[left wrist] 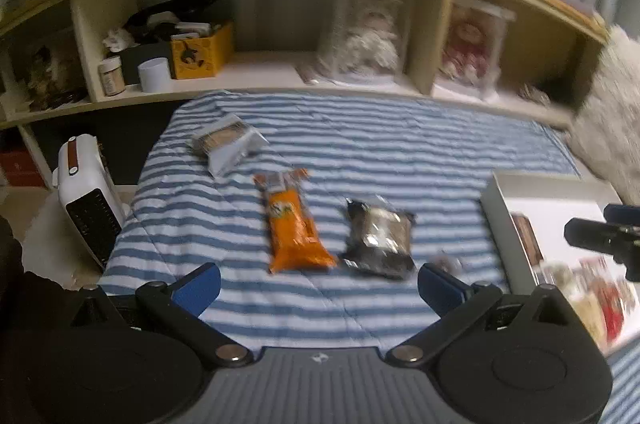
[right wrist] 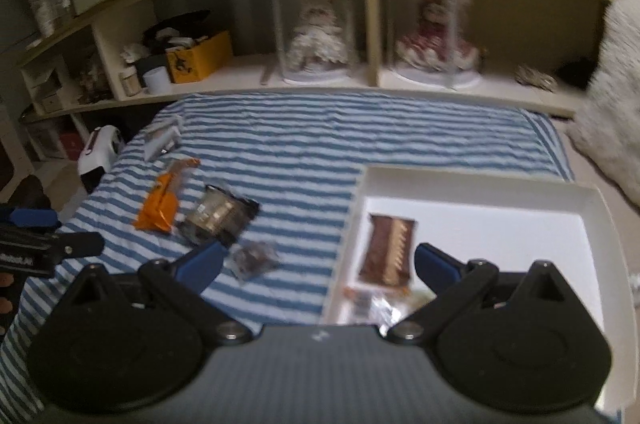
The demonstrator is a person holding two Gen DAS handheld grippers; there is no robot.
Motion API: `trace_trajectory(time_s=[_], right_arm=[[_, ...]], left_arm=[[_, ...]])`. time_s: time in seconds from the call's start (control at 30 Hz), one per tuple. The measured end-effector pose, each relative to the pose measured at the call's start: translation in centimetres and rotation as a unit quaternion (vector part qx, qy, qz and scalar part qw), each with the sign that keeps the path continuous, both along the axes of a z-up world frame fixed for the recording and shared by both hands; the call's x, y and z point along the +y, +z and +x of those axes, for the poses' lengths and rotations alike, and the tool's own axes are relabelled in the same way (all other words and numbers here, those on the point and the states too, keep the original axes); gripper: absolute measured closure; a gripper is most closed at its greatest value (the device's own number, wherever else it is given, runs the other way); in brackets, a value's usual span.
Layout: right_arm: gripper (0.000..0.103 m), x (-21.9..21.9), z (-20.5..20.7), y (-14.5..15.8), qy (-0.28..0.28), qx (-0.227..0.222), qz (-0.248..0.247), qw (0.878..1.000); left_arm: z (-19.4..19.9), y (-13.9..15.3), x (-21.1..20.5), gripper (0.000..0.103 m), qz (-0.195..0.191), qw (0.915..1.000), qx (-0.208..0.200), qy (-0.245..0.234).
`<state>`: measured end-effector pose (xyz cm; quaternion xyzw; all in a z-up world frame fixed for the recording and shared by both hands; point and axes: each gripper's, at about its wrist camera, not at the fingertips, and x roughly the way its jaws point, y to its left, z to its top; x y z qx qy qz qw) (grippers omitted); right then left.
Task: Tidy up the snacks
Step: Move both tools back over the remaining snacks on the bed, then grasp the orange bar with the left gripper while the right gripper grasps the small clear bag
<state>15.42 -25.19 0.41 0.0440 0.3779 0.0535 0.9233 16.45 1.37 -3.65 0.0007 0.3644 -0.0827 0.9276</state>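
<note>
From the left wrist, my left tongs (left wrist: 319,284) hang spread wide and empty above the striped quilt (left wrist: 360,140). Ahead lie a glossy orange packet (left wrist: 294,228), a crinkled dark foil packet (left wrist: 378,238) beside it, and a silvery wrapped snack (left wrist: 228,142) farther off.

From the right wrist, my right tongs (right wrist: 319,262) gape equally wide, gripping nothing, over the near edge of a white cardboard box (right wrist: 472,180) holding a flat brown packet (right wrist: 387,250); a small dark wrapper (right wrist: 254,258) rests on the quilt just beside the left finger.
</note>
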Motion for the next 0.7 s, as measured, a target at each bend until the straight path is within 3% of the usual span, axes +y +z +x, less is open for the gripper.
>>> trace_trajectory(time_s=[0.17,0.3,0.53,0.7], right_arm=[[0.001,2.2,2.6,-0.3,0.039,-0.044,0.014,0.998],[0.001,3.8,3.8,-1.6,0.058,-0.088,-0.021,0.994],[0.001,4.2,5.7,-5.3,0.141,-0.040,-0.019,0.989],[0.017,5.7,6.7,-7.4,0.193,-0.018,-0.045,0.980]], left_arm=[[2.0,-1.1,1.5,0.000,-0.028,0.9993,-0.001,0.024],[3.9,-2.2,1.8,0.000,-0.039,0.9984,-0.005,0.042],[7.3,-4.6,1.5,0.005,-0.091,0.9943,0.005,0.056],[9.4,-6.7,1.2,0.020,-0.088,0.9937,0.028,0.064]])
